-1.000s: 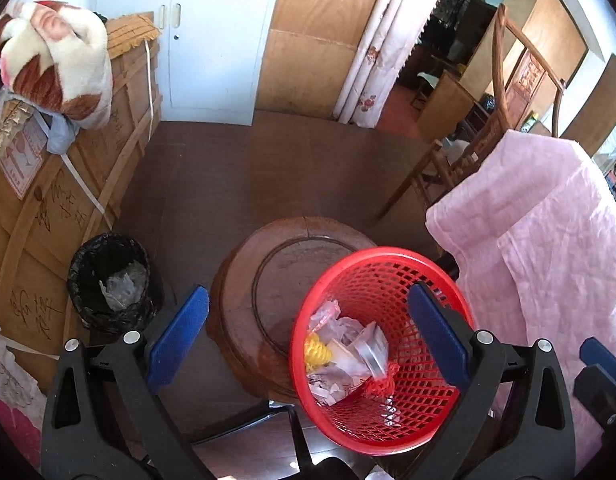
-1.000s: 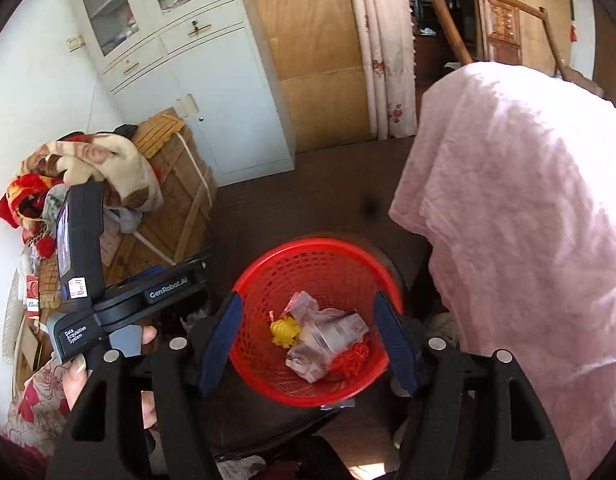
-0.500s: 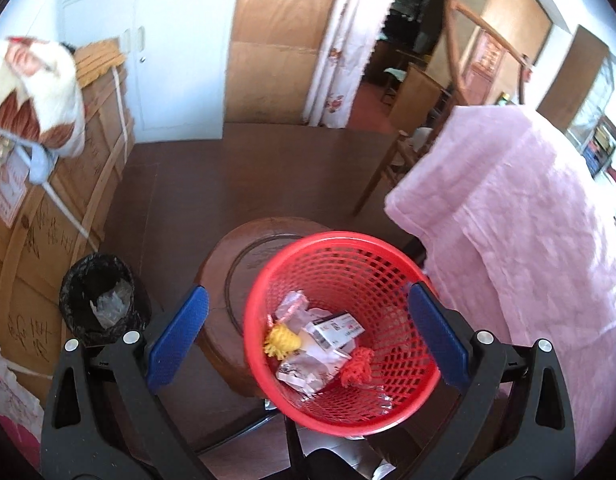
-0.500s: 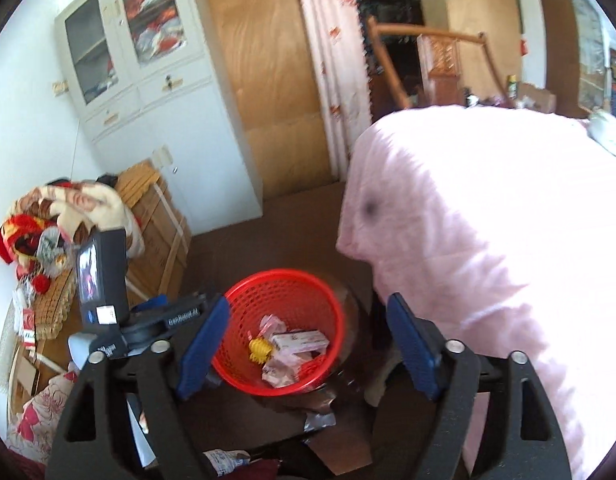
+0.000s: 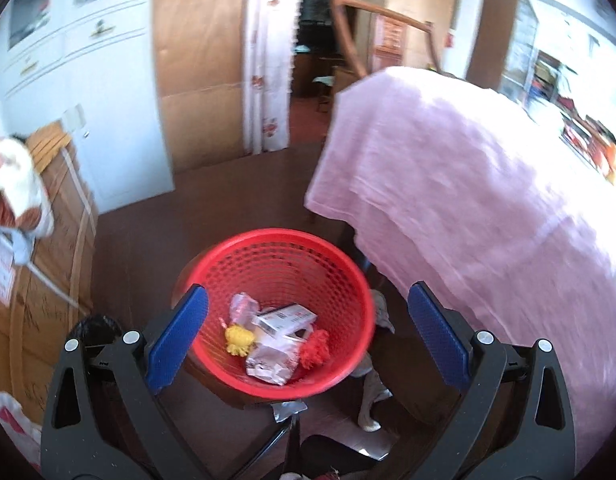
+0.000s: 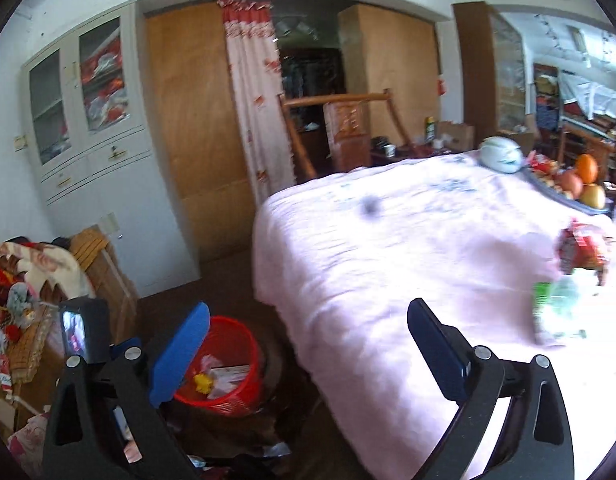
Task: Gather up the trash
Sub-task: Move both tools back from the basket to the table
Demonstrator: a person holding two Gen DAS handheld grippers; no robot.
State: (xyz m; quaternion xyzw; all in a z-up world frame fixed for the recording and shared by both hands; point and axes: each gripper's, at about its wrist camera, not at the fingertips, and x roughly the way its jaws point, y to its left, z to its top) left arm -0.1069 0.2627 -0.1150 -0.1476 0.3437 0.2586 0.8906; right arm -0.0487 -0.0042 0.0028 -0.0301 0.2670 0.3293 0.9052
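Observation:
A red mesh basket (image 5: pixel 280 264) stands on a low round stool and holds a white box (image 5: pixel 286 317), a yellow scrap, a red scrap and crumpled wrappers. My left gripper (image 5: pixel 306 304) hovers above it, open and empty. My right gripper (image 6: pixel 308 312) is raised beside the pink-covered table (image 6: pixel 388 260); its jaws are opening with nothing between them. The basket (image 6: pixel 232 344) sits low on the left of that view. On the table's right side lie a red wrapper (image 6: pixel 582 246) and a clear plastic piece with a green label (image 6: pixel 556 312).
A fruit plate (image 6: pixel 576 184) and a white rounded object (image 6: pixel 502 154) sit at the table's far end. A wooden chair (image 6: pixel 340 120) stands behind it. Cardboard boxes with a blanket (image 6: pixel 36 264), a white cabinet (image 6: pixel 92 120), a black bin (image 5: pixel 96 328) and a floor rag (image 5: pixel 372 392) surround the basket.
Both grippers have risen and swung from over the basket toward the pink table. The right jaws have spread wider. The basket now sits lower and smaller in the right view.

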